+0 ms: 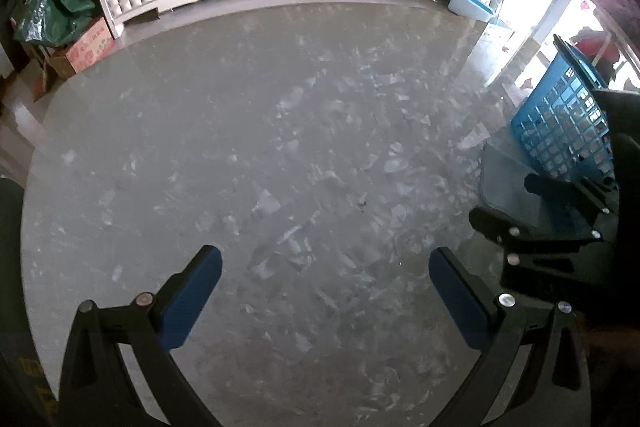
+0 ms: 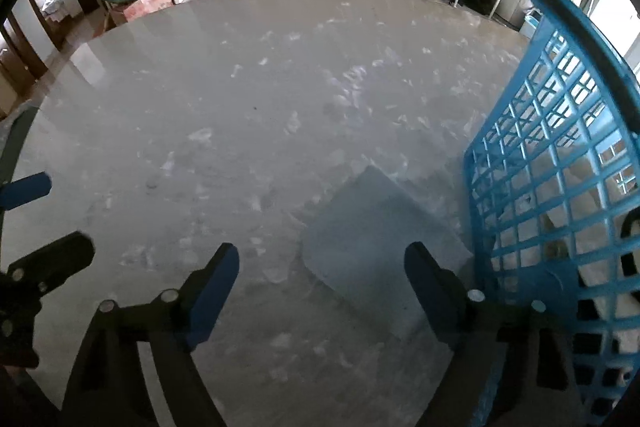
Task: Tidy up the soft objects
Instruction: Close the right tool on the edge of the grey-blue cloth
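both grippers hang over the bare grey table, jaws apart and gripping nothing: left gripper, right gripper. the pale soft things lie inside the blue basket at the table's right edge. judged best: swing the right gripper over the rim, drop straight in, then close on one piece only.

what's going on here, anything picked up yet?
Nothing held. A person has a gripper in each hand over a round marble table. The left gripper is open over bare tabletop. The right gripper is open too, angled down beside a blue lattice basket at the table's right side. Something pale shows through the basket wall; what it is cannot be told. No soft item lies loose on the visible tabletop.
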Demonstrator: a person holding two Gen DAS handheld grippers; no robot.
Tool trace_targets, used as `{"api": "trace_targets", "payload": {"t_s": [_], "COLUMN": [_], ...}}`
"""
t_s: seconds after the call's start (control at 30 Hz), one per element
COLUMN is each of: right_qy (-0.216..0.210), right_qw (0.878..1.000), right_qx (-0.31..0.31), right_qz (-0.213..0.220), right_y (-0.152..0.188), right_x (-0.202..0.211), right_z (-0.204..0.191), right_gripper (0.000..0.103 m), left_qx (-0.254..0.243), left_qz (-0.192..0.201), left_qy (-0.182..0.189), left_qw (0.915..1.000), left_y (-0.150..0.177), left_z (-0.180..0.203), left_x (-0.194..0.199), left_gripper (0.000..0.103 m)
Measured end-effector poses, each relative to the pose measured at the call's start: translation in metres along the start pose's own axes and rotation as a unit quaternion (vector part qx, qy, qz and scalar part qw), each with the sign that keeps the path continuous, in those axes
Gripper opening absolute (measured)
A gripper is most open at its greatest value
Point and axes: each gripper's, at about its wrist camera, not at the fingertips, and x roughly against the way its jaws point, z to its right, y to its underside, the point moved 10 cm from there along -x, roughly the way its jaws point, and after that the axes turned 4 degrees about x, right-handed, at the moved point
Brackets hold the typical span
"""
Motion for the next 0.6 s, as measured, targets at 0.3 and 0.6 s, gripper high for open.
{"api": "trace_targets", "payload": {"t_s": [0.3, 0.6], "right_qy": [-0.002, 0.004], "right_qw": [1.0, 1.0], "right_qx": [-0.011, -0.014], "right_qz": [0.003, 0.017], "right_y": [0.005, 0.015], "right_x": [-0.003, 0.002], "right_z": [0.01, 0.03], "right_gripper": [0.062, 0.035], "left_qx": [0.006, 0.008], "left_qz": [0.001, -0.006], "left_qy": [0.019, 0.023], "left_qw": [0.9998, 0.9997], "left_y": [0.001, 0.005], "left_z": [-0.001, -0.004], "left_x": [0.002, -0.002], "left_gripper": [0.103, 0.103]}}
